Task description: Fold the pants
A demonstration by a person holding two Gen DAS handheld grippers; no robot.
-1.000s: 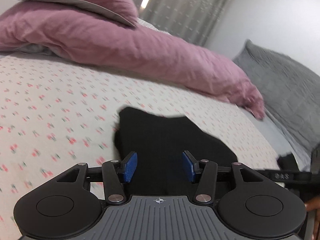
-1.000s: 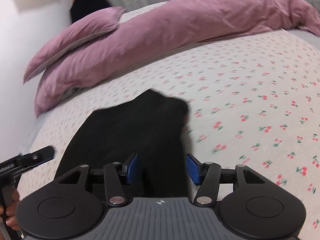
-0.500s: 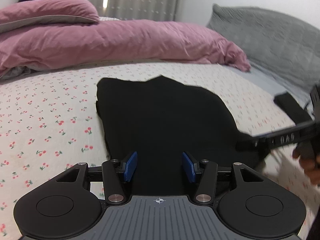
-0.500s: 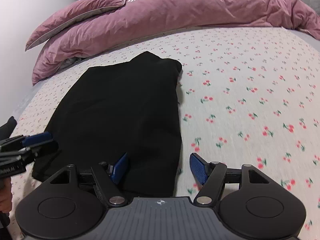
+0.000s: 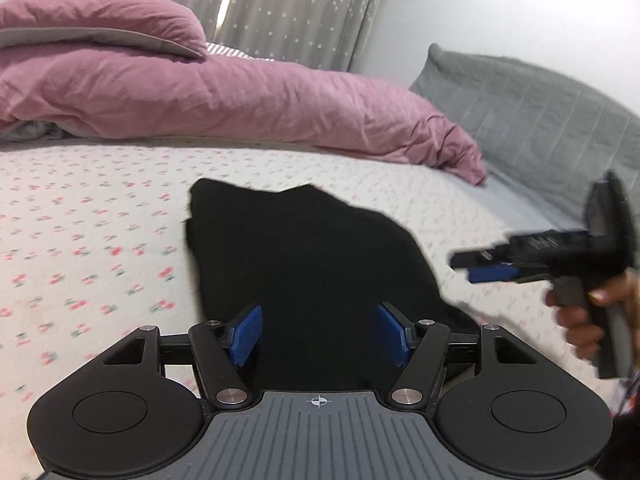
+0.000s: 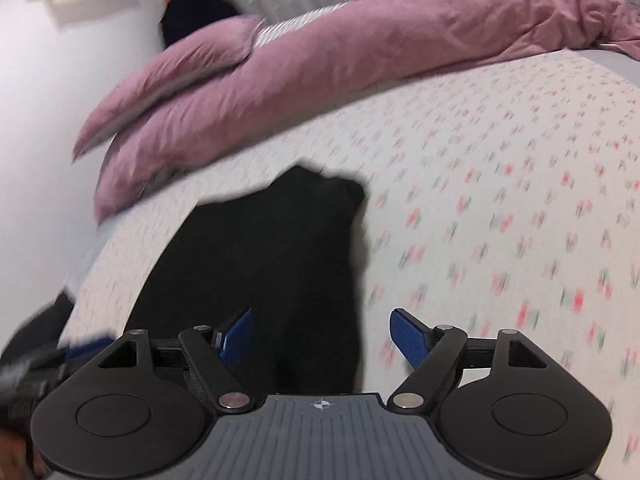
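While both tools hang above the bed, nothing is gripped.
Pants: black soft-fabric pants (image 5: 316,264), lying flat as a compact dark slab on the bed, toward its near edge; far end uneven, with a small peak. Seen also from the right wrist (image 6: 280,256).
Bed: white quilted bedspread with small red cherry print (image 5: 92,216); the pants are the only item lying on it mid-bed.
Left hand-held gripper (image 5: 319,335): blue ribbed pads wide apart, holding nothing, poised over the near end of the pants.
Right hand-held gripper (image 6: 324,340): pads likewise spread wide, empty; its left pad over black cloth, its right pad over bedspread, so it straddles the pants' right edge. From the left wrist it shows blurred at the right (image 5: 532,264), held clear of the cloth.
Handling: judged light, limp, not fragile; matte cloth unlikely to slip in ribbed pads. Layers may shift or separate if pinched shallowly.
Where to hold: judged best at the two near corners, biting through every layer, then carrying them toward the far end.
Progress: looks already folded at least once; further fold or tidy possibly left.
Surroundings: crumpled mauve duvet (image 5: 248,104) along the far edge; grey quilted pillow (image 5: 532,108) at the far right corner; grey star-dotted curtain (image 5: 288,12) behind.
Blur: right wrist view smeared; fine seams unreadable.
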